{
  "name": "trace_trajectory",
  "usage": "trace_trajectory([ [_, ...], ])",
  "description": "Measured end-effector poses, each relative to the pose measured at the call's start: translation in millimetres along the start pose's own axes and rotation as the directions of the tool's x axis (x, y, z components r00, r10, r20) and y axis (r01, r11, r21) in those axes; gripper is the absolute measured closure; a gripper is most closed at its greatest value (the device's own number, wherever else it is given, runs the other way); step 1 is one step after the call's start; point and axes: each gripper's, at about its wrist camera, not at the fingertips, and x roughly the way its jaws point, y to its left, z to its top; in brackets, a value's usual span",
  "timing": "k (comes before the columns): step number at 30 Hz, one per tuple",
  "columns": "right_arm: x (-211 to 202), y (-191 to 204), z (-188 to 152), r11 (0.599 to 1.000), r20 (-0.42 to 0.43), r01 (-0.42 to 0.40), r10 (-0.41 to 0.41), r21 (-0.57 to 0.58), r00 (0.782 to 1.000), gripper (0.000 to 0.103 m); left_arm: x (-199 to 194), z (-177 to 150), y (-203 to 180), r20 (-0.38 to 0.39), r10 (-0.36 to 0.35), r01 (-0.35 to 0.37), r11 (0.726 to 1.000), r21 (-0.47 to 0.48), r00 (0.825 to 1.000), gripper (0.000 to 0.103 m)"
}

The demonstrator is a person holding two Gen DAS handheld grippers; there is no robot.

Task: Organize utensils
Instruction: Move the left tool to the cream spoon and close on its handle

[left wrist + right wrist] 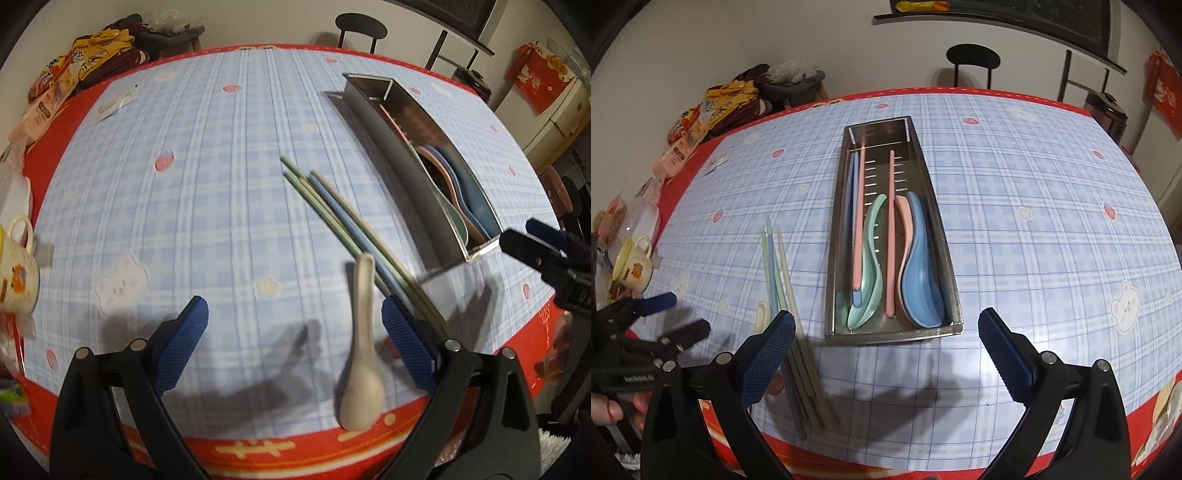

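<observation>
A steel utensil tray (943,236) lies on the checked tablecloth and holds a blue spoon (921,273), a green spoon (870,273), a pink spoon and pink and blue chopsticks. The tray also shows in the left wrist view (388,147). Left of it lie several green, blue and beige chopsticks (783,273) (332,206) and a cream spoon (360,354) (761,315). My left gripper (295,334) is open above the table, with the cream spoon just inside its right finger. My right gripper (886,339) is open and empty, hovering before the tray's near end.
A cream mug (631,264) (14,266) and snack packets (687,125) crowd the table's left edge. A black chair (973,61) stands beyond the far edge. The red table border (258,448) runs along the near edge.
</observation>
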Motion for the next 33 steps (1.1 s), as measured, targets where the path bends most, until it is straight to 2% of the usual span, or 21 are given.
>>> trace_trajectory([
  [13,-2,0,-7,0.984,-0.021,-0.126,0.125,-0.127,0.992,0.006,-6,-36,-29,-0.003,0.081,-0.081,0.996,-0.04,0.997,0.009],
  [19,-4,9,-14,0.975,-0.052,-0.168,0.162,-0.145,0.985,0.006,-3,-49,-40,-0.043,0.089,-0.086,0.995,0.058,0.995,0.01],
  [23,-10,8,-15,0.98,-0.043,-0.153,0.149,-0.128,0.988,0.008,3,-48,-49,-0.061,0.101,-0.092,0.987,0.131,0.993,0.011],
  [25,-11,7,-18,0.981,-0.05,-0.156,0.151,-0.115,0.987,0.016,9,-50,-56,-0.085,0.11,-0.092,0.978,0.186,0.99,0.015],
  [28,-9,7,-24,0.983,-0.071,-0.161,0.155,-0.086,0.985,0.024,16,-53,-62,-0.111,0.131,-0.099,0.961,0.259,0.985,0.016],
  [31,-9,8,-27,0.984,-0.077,-0.162,0.156,-0.076,0.985,0.027,23,-55,-69,-0.119,0.175,-0.13,0.94,0.316,0.977,0.016],
  [33,-10,8,-27,0.984,-0.071,-0.162,0.157,-0.072,0.985,0.027,29,-58,-72,-0.127,0.21,-0.152,0.921,0.359,0.969,0.023],
])
